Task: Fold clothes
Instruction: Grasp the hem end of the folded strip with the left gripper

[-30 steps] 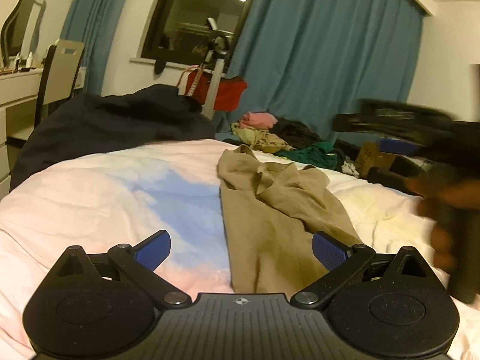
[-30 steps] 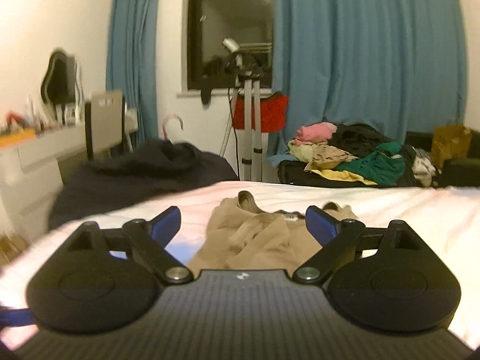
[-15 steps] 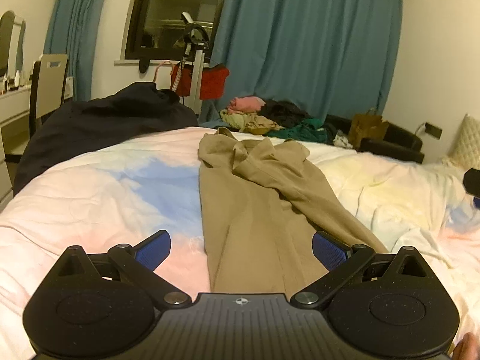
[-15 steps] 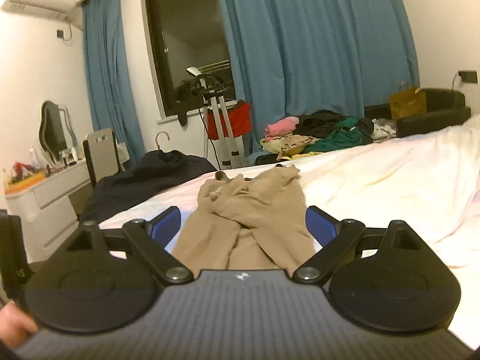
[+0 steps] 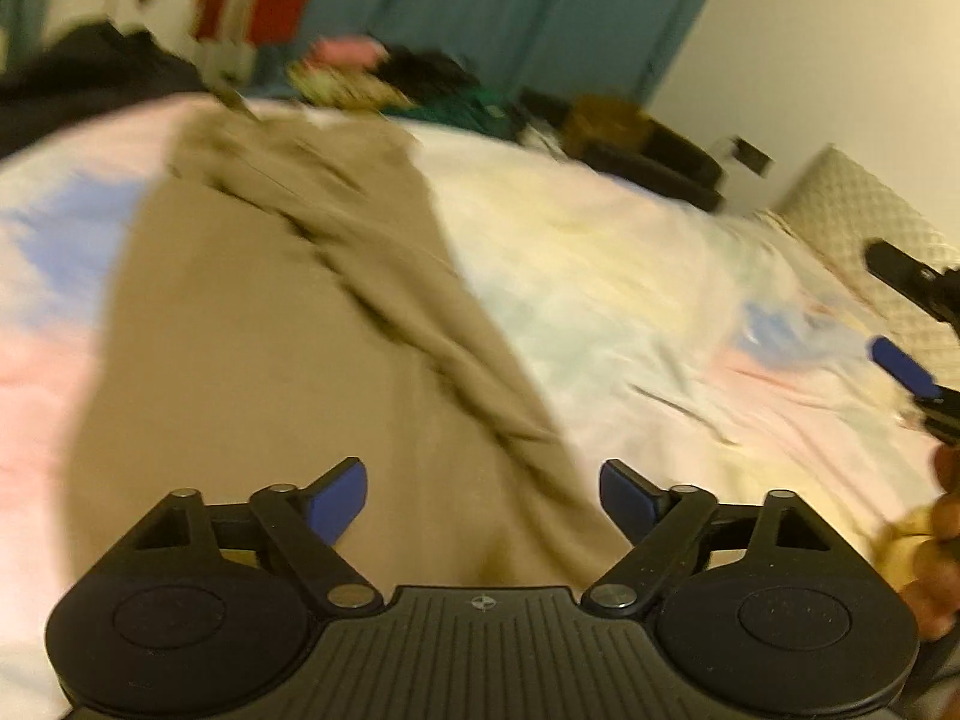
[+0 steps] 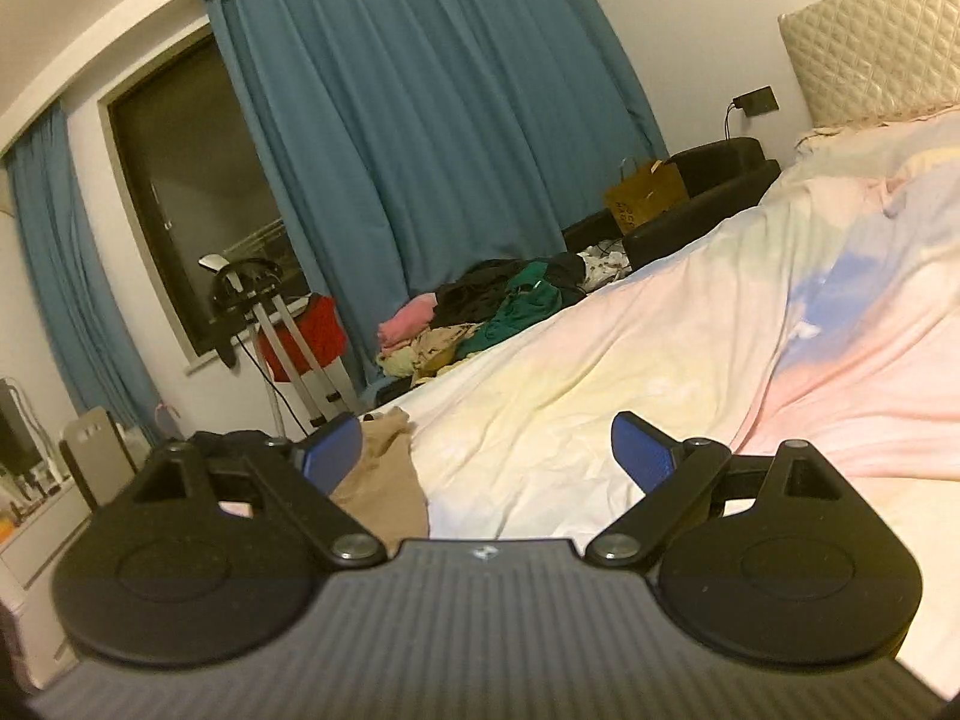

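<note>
Both pairs of jaws spread wide, nothing between the blue pads: left gripper (image 5: 483, 495) low over the tan trousers (image 5: 288, 360), right gripper (image 6: 486, 459) further toward the headboard (image 6: 870, 42), aimed across bare duvet (image 6: 630, 372).

Trousers lying lengthwise on the pastel duvet, one wide flat panel nearest the left gripper, rumpled and bunched toward the far end, a creased ridge running diagonally along the right side. From the right wrist view only one tan edge showing beside the left pad.

Likely light, soft and limp: no stiffness to hold shape, prone to sagging and dragging. Best pinched at an edge or hem, at two well-separated spots, not mid-panel.

No readable label on the garment; left view blurred. Print on the brown paper bag (image 6: 645, 192) too small to read.
</note>
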Demonstrator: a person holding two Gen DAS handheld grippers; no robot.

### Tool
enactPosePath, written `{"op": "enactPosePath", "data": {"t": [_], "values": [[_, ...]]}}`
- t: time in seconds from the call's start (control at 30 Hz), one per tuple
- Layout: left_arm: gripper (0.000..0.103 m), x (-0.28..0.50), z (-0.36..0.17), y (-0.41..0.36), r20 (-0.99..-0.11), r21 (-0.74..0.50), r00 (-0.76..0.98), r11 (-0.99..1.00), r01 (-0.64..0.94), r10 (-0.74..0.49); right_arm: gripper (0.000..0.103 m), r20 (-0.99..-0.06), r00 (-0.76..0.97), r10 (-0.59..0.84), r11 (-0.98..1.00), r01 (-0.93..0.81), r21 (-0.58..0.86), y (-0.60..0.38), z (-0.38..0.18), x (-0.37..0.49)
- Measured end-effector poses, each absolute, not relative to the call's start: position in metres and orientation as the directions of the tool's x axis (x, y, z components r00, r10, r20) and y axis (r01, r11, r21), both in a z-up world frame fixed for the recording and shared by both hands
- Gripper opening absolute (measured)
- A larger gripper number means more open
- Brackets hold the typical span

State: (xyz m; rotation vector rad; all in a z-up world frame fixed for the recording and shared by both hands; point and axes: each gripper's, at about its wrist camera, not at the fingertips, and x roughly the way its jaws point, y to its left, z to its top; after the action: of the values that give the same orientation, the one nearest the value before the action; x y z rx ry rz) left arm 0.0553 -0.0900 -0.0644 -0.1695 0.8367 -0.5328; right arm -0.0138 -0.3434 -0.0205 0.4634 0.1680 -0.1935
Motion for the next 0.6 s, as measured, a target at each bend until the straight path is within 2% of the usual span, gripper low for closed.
{"op": "enactPosePath", "data": {"t": [0.07,0.27,0.33,0.37,0.43,0.5,0.6], "values": [[0.078,0.057,-0.069,-0.112,-0.672,-0.385,0.497,0.833,0.398,-0.549,0.091,-0.201,0.967,-0.157,0.882,0.229,0.411,-0.342,-0.022,-0.016],[0.06,0.064,-0.097,-0.167,-0.756,-0.34,0.402,0.835,0.433,-0.517,0.091,-0.208,0.962,-0.174,0.869,0.25,0.426,-0.351,-0.029,-0.023],[0.044,0.07,-0.11,-0.173,-0.779,-0.344,0.369,0.838,0.424,-0.507,0.091,-0.218,0.959,-0.179,0.868,0.258,0.423,-0.352,-0.031,-0.021],[0.04,0.072,-0.115,-0.173,-0.786,-0.347,0.359,0.839,0.419,-0.504,0.091,-0.223,0.958,-0.181,0.871,0.261,0.417,-0.35,-0.031,-0.021],[0.015,0.078,-0.125,-0.174,-0.798,-0.351,0.339,0.842,0.409,-0.498,0.091,-0.225,0.957,-0.182,0.879,0.26,0.4,-0.346,-0.031,-0.02],[0.005,0.081,-0.125,-0.167,-0.788,-0.378,0.335,0.836,0.399,-0.516,0.091,-0.225,0.957,-0.181,0.886,0.258,0.384,-0.342,-0.031,-0.02],[0.003,0.085,-0.118,-0.147,-0.767,-0.436,0.316,0.816,0.38,-0.558,0.091,-0.227,0.957,-0.178,0.889,0.255,0.38,-0.341,-0.031,-0.019]]}}
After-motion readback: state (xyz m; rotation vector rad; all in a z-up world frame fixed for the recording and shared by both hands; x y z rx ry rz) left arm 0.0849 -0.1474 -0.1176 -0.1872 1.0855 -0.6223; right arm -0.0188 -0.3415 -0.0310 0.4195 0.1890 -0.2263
